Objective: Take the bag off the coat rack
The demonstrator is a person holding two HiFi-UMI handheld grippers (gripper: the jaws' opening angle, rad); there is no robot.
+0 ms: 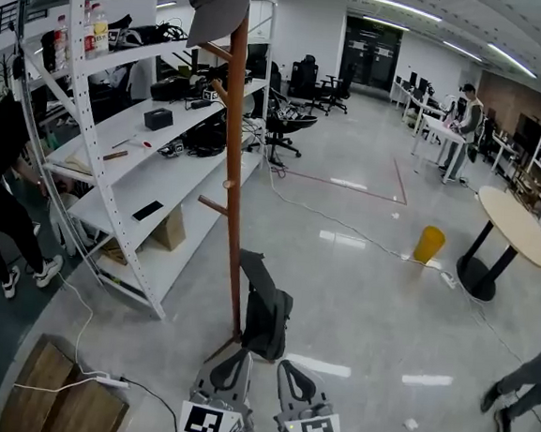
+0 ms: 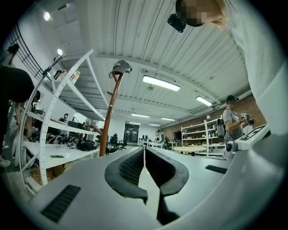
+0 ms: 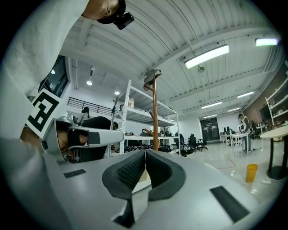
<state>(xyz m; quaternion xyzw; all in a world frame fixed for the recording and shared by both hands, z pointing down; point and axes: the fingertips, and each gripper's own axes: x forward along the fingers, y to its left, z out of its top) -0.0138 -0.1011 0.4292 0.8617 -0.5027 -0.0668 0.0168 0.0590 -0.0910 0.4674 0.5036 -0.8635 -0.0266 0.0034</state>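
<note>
1. Bag [image 1: 268, 314]: dark grey, slumped low against the pole of the coat rack [image 1: 234, 179], near its foot. A strap runs up from it beside the pole. I cannot tell whether it hangs from a low peg or rests on the floor [image 1: 358, 293].
2. My left gripper [image 1: 235, 358] is pressed together with nothing between its pads. In the head view it sits at the bottom edge, just under the bag.
3. My right gripper [image 1: 288, 364] is closed tight too, and empty. It sits just beside the left one, with its tips near the bag's lower right corner.
4. Both gripper views look up along the shut jaws at the rack's wooden pole rising toward the ceiling.
5. A grey cap [image 1: 217, 3] sits on top of the coat rack, and short wooden pegs stick out of the pole below it.
6. A white shelving unit [image 1: 152, 176] stands just left of the rack, and its shelves carry dark gear and a few bottles.
7. A yellow bin [image 1: 429, 244] stands on the floor well to the right, near a round tabletop [image 1: 514, 225] on a black foot.
8. A person in black [image 1: 0, 187] stands at the left edge by the shelving, and another person [image 1: 463, 133] stands at a desk far back.
</note>
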